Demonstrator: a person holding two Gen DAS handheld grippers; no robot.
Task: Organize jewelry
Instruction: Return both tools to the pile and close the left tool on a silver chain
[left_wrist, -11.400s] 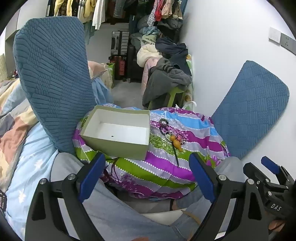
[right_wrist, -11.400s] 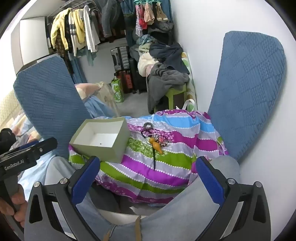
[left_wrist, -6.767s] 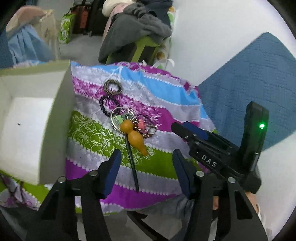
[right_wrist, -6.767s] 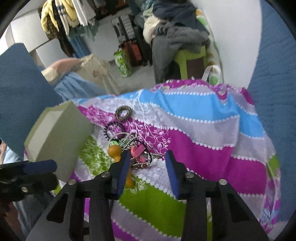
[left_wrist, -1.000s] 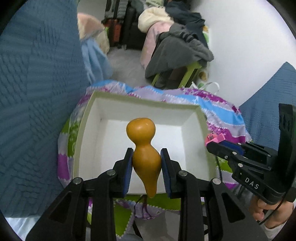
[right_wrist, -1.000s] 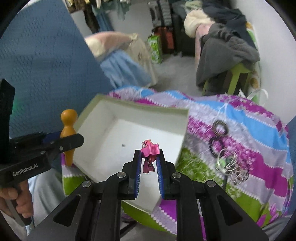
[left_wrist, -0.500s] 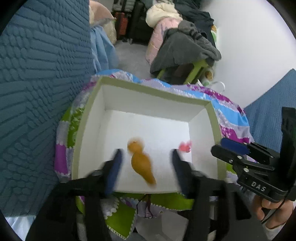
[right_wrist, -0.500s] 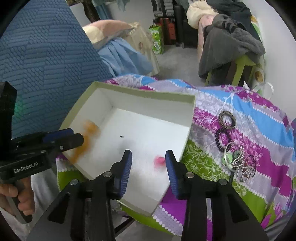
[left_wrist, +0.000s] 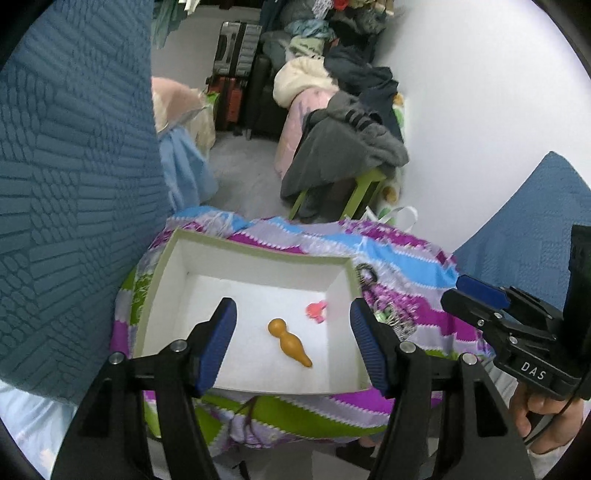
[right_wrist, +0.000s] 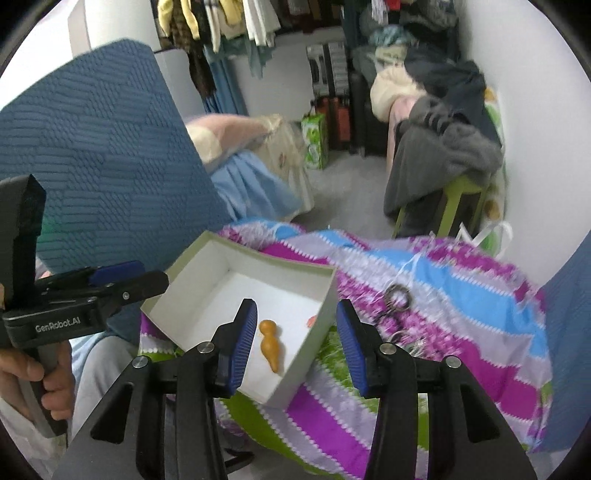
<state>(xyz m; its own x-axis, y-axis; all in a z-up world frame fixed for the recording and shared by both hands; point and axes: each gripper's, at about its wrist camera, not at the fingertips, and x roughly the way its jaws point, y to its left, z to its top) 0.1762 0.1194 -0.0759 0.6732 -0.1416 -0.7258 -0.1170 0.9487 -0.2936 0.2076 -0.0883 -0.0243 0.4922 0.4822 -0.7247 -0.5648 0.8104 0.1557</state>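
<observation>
Striped cloth (left_wrist: 399, 254) carries green-rimmed box (left_wrist: 258, 251) holding gourd pendant (left_wrist: 290, 342), pink clip (left_wrist: 317, 309); left gripper (left_wrist: 291, 343), "GenRobot.AI", and right gripper (right_wrist: 295, 341), "DAS", both released above.

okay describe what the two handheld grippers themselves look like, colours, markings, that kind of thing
Both are black plastic tools. The left gripper and right gripper each have two fingers faced with ribbed blue pads and silver screws on the black linkages. Seen from the side, the left one bears white "GenRobot.AI" lettering; the right one reads "DAS". Bare hands grip the handles; a thin black cable runs by the right hand.
</observation>
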